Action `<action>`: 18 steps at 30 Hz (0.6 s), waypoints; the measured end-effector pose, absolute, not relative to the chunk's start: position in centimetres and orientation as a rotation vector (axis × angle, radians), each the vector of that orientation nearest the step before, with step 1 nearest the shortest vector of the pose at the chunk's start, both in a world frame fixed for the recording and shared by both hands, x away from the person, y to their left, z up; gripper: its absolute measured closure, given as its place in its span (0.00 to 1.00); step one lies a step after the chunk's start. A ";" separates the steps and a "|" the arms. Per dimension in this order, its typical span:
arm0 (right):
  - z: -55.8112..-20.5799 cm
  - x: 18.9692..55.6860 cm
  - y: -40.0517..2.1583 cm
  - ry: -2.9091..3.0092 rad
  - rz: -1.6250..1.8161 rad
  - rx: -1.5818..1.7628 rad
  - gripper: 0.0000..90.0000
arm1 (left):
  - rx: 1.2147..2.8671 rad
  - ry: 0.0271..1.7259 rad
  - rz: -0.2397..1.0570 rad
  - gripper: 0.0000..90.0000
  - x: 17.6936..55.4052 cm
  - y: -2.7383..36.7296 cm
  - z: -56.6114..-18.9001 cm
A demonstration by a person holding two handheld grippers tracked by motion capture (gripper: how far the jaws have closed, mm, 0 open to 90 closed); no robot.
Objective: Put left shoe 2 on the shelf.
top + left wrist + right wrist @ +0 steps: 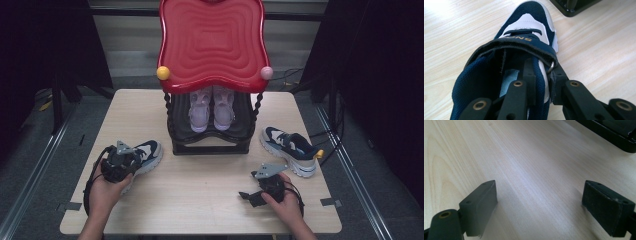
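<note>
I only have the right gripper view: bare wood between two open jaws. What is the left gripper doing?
Observer: The left gripper is shut on the side wall of a navy and white sneaker, one jaw inside the collar.
Operator: Where is the other shoe of that pair?
Observer: The matching sneaker lies at the table's right, past the right gripper, untouched.
Operator: Anything on the rack?
Observer: A lilac pair stands on the black lower shelf, under the red top.

The table point(200, 185) is viewed from above, facing forward; the navy shoe point(524, 37) is seen close along the left gripper; tabletop point(529, 170) closely along the right.
</note>
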State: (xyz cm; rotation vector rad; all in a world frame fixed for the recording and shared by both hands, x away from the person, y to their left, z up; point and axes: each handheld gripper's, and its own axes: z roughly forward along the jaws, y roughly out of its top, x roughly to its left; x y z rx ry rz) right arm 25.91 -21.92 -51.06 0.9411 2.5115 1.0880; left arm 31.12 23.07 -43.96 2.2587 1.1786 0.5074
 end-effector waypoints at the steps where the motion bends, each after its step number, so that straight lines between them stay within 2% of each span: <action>1: -51.1 25.9 -21.9 2.512 1.088 0.941 0.14 | 2.257 1.171 0.504 0.87 31.2 23.1 -44.0; 4: -51.1 25.9 -21.9 2.511 1.088 0.942 0.14 | 2.256 1.147 0.494 0.82 31.2 23.1 -44.0; 6: -51.1 25.9 -21.9 2.512 1.090 0.941 0.14 | 2.254 1.131 0.473 0.75 31.1 23.2 -44.0; 12: -51.1 25.9 -21.9 2.514 1.090 0.940 0.14 | 2.277 1.100 0.491 0.46 30.7 24.0 -43.8; 16: -51.1 25.9 -21.9 2.513 1.090 0.940 0.14 | 2.280 1.106 0.530 0.39 30.3 25.0 -43.7; 18: -51.1 25.8 -21.9 2.513 1.090 0.939 0.14 | 2.278 1.112 0.498 0.38 30.2 25.5 -43.8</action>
